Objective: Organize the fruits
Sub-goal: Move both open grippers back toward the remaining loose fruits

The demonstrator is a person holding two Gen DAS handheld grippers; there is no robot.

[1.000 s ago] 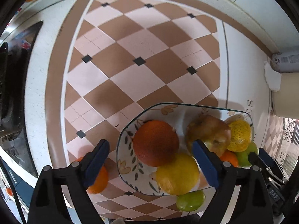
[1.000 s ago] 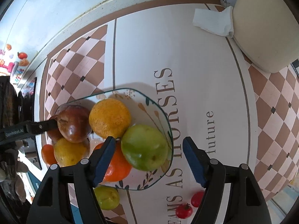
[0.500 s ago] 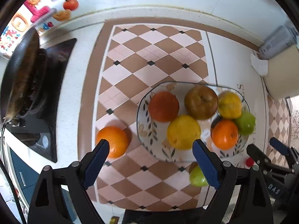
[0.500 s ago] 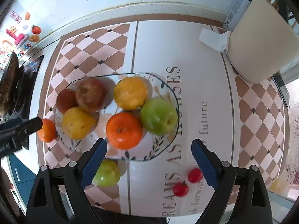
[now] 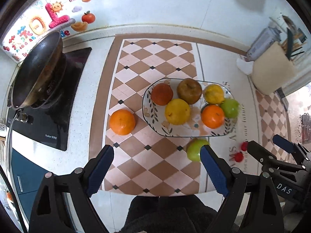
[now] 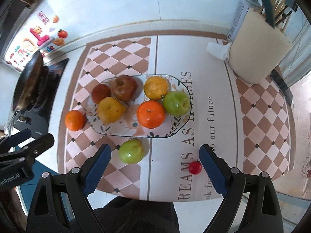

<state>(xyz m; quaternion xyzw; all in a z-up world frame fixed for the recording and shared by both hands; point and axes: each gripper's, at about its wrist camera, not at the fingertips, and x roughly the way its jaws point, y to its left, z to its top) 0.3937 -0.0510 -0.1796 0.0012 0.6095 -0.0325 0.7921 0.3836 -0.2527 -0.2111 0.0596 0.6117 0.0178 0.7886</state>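
Note:
A floral glass plate [image 5: 153,122] [image 6: 116,133] on the counter mat holds several fruits: oranges, a brown apple [image 6: 124,87], a yellow lemon [image 5: 177,111] and a green apple [image 6: 176,103]. A loose orange [image 5: 122,122] [image 6: 74,120] lies left of the plate. A loose green apple [image 6: 131,150] [image 5: 194,150] lies in front of it. Small red tomatoes [image 6: 195,167] [image 5: 238,156] lie to the front right. My left gripper [image 5: 157,155] and right gripper [image 6: 155,154] are open, empty, and held high above the counter's front edge.
A dark pan [image 5: 37,71] sits on a black stove at the left. A cream utensil holder [image 6: 258,48] and a crumpled tissue [image 6: 217,49] stand at the back right. A phone [image 6: 281,86] lies at the right. The tiled wall runs behind.
Both grippers have pulled back and up from the plate, so the view widened. The loose orange, green apple and tomatoes came into sight. No fruit has moved.

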